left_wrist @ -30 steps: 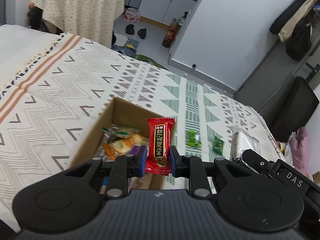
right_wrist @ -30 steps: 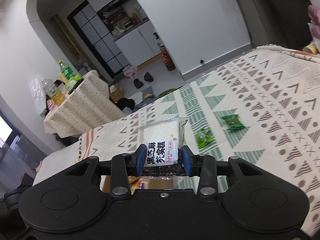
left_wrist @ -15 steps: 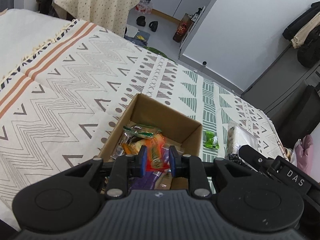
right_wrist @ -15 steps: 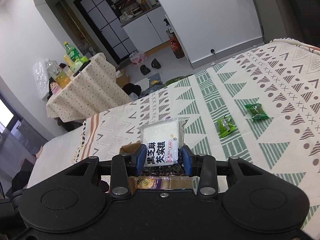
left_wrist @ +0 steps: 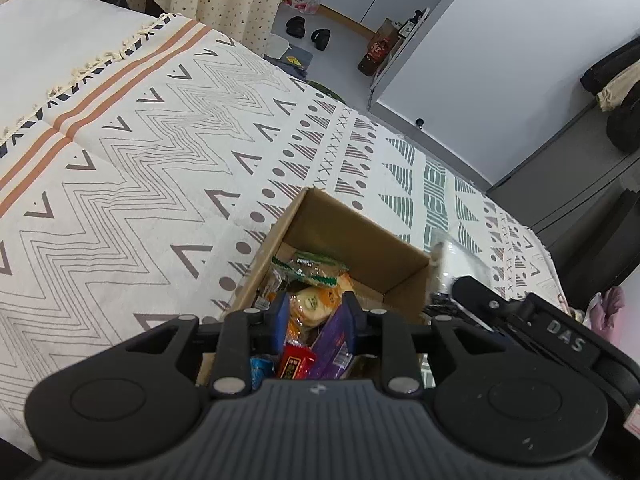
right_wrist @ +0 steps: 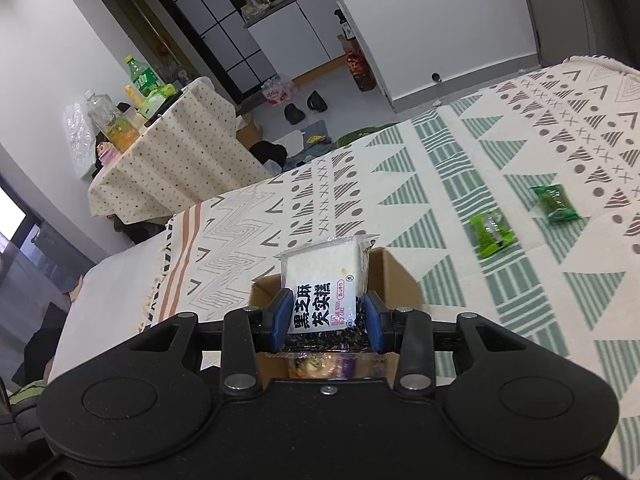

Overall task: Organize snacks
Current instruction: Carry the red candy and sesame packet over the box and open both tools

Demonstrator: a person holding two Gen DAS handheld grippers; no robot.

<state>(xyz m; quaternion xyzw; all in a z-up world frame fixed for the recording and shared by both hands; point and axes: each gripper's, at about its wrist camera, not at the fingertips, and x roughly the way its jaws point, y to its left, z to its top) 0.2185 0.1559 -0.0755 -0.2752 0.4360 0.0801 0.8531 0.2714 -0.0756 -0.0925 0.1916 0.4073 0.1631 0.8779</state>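
Left gripper (left_wrist: 313,314) hangs just above the open cardboard box (left_wrist: 352,236), blue pads parted and gripping nothing, with loose packets showing in the gap. Box is packed with snacks: red packet (left_wrist: 295,365) nearest, purple wrapper (left_wrist: 334,336) beside it, round biscuit pack (left_wrist: 314,304) in the middle, green-edged packet (left_wrist: 310,266) toward the far wall. Right gripper (right_wrist: 326,314) pinches a white cake pack with black lettering (right_wrist: 324,284) between its pads, held upright over the near edge of the same box; box rim shows behind and under it. Surface is a cream blanket (left_wrist: 160,184) with grey zigzags, dots, crosses and green triangle bands, an orange stripe and fringe on the left far edge. Two green candy packets (right_wrist: 491,235) (right_wrist: 554,203) lie on the blanket right of the box, near each other, not touching, well apart from the box. Past the blanket, grey floor with a pair of dark slippers (right_wrist: 305,106), a brown bag (right_wrist: 359,70) leaning by a white wall. A side table under a dotted cloth (right_wrist: 172,152) stands far left, bottles (right_wrist: 142,76) on top. Far back are white cabinets (right_wrist: 296,32) and a dark-framed glass door (right_wrist: 216,28). Dark coats (left_wrist: 616,92) hang at far right in the left view.
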